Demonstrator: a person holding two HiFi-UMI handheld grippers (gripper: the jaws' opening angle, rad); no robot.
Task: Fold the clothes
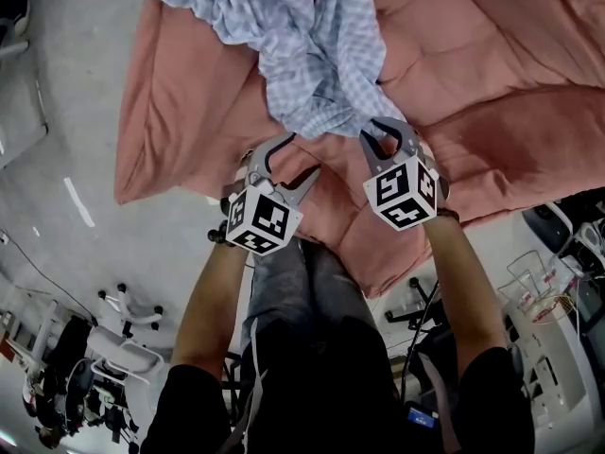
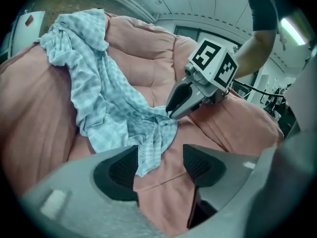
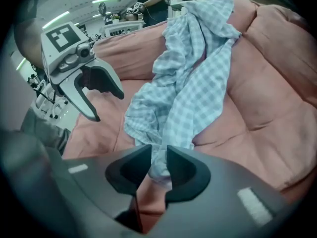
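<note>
A crumpled blue-and-white checked garment [image 1: 312,45] lies on a pink quilt [image 1: 492,83], its lower end reaching toward me. My right gripper [image 1: 388,126] points steeply down at that end. In the right gripper view its pads [image 3: 158,165] stand narrow, pressed on a fold of the checked garment [image 3: 193,83]. My left gripper [image 1: 298,154] is just left of it, jaws wide. In the left gripper view the garment's hem [image 2: 148,150] lies between the pads beside the left one, which does not press on it. The right gripper [image 2: 171,110] shows there too, its tips on the cloth.
The quilt's left edge [image 1: 123,159] and near edge end over grey floor. White office chairs [image 1: 128,305] stand at lower left, and wire racks and equipment [image 1: 553,296] at lower right. My legs are directly below the grippers.
</note>
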